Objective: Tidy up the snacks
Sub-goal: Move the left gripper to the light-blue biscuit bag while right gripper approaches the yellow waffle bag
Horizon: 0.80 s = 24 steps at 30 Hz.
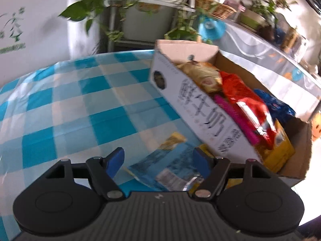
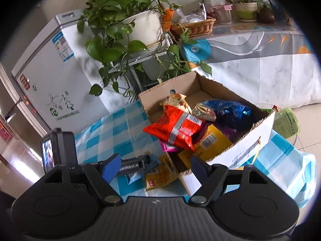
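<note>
A cardboard box [image 1: 192,108] [image 2: 258,128] sits on the blue checked tablecloth [image 1: 84,104] and holds several snack packets, with a red packet [image 1: 246,100] [image 2: 178,126] on top, a blue foil one [image 2: 230,110] and a yellow one [image 2: 210,140]. A blue-and-silver snack packet [image 1: 166,168] lies on the cloth beside the box. My left gripper [image 1: 158,160] is open just above that packet, one finger on each side. My right gripper [image 2: 155,164] is open and empty above the box's near corner. A yellow packet [image 2: 158,176] lies outside the box below it. The left gripper's body [image 2: 58,150] shows at left.
Behind the table stand a white chest freezer [image 2: 50,76], potted plants on a metal rack [image 2: 128,26], a wicker basket [image 2: 194,27] and a long covered table [image 2: 260,60]. A green packet [image 2: 286,120] lies past the box's right side. The tablecloth edge drops off at right.
</note>
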Motion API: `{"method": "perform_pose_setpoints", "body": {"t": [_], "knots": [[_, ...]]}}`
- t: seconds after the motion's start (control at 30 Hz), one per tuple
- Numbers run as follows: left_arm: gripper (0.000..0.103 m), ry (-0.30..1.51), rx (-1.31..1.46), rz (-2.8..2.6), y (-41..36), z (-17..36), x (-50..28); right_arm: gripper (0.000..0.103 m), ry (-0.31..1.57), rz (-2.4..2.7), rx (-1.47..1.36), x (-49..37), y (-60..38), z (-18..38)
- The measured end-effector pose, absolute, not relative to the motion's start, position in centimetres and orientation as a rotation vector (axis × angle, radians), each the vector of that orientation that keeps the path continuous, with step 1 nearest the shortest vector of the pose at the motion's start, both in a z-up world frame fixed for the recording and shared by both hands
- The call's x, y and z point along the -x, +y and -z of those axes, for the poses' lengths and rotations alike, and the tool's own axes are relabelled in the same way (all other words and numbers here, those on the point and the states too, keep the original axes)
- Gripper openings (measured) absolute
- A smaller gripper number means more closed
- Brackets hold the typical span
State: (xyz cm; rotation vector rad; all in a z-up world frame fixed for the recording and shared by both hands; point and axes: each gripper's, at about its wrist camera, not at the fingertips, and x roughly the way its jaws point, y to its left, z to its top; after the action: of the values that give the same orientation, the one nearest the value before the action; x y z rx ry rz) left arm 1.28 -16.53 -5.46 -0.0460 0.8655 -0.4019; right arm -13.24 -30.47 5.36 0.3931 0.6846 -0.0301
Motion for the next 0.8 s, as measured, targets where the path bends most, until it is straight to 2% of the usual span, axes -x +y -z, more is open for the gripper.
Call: {"method": "perform_pose_setpoints", "body": {"t": [0.43, 0.8], "knots": [[0.075, 0.872, 0.125, 0.314, -10.5, 5.4, -2.2, 0.082, 0.776, 0.009, -0.282, 12.7, -26.8, -3.2], [0.075, 0.869, -0.089, 0.712, -15.4, 5.2, -1.5, 0.082, 0.784, 0.033, -0.25, 13.2, -26.1, -2.9]]}}
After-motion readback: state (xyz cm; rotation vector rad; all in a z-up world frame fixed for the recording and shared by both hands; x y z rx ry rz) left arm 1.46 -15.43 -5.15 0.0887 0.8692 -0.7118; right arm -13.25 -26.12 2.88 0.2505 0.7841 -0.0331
